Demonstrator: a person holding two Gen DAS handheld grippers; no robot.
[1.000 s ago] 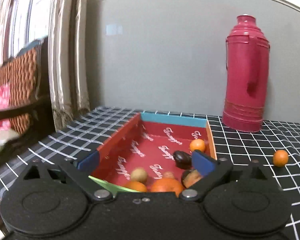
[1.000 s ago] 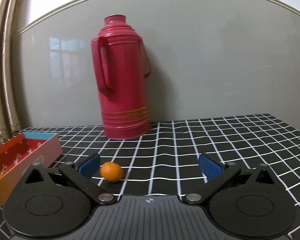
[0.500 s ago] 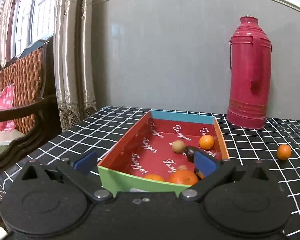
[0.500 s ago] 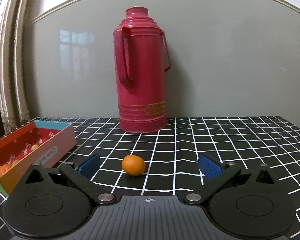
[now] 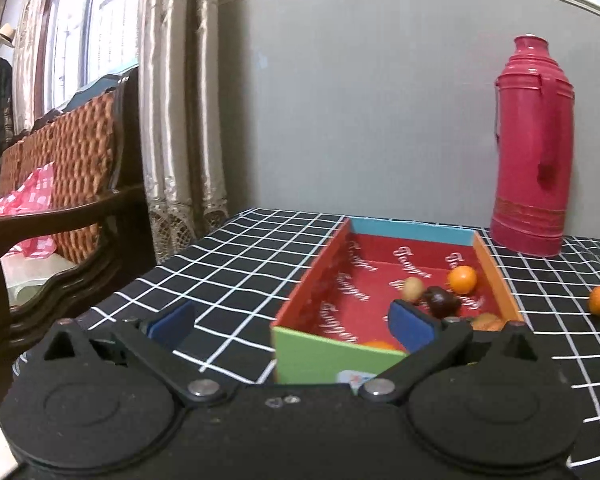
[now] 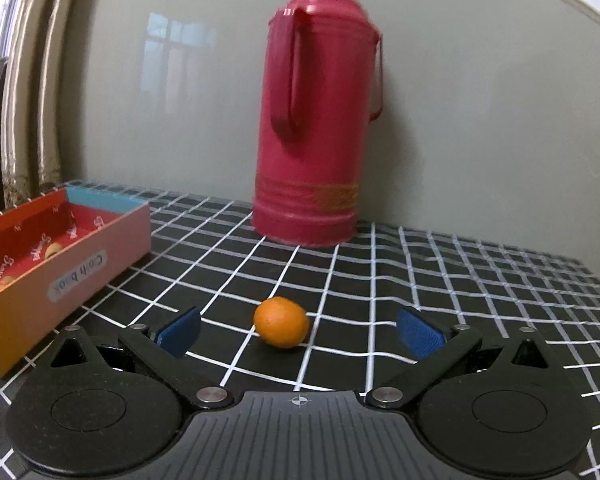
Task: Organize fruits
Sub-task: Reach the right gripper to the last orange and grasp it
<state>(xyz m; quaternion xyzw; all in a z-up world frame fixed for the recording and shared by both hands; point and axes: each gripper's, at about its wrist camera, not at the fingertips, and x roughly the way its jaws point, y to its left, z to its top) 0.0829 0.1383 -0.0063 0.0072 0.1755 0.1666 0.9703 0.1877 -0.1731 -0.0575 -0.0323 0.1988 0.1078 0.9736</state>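
A small orange (image 6: 281, 322) lies on the black checked tablecloth, just ahead of my open, empty right gripper (image 6: 298, 332), between its blue pads. It also shows in the left wrist view (image 5: 599, 300) at far right. The red cardboard box (image 5: 318, 276) holds an orange (image 5: 462, 279), a tan fruit (image 5: 413, 288), a dark fruit (image 5: 440, 301) and more oranges partly hidden by a finger. My left gripper (image 5: 290, 326) is open and empty at the box's near left corner. The box appears at left in the right wrist view (image 6: 112, 236).
A tall pink-red thermos (image 6: 316, 120) stands near the wall behind the orange, also in the left wrist view (image 5: 534, 148). A wooden wicker chair (image 5: 56, 184) and curtains (image 5: 180, 100) stand left of the table edge.
My left gripper has pulled back out of the box and shifted left, empty. My right gripper has moved so the loose orange sits centred between its fingers and closer.
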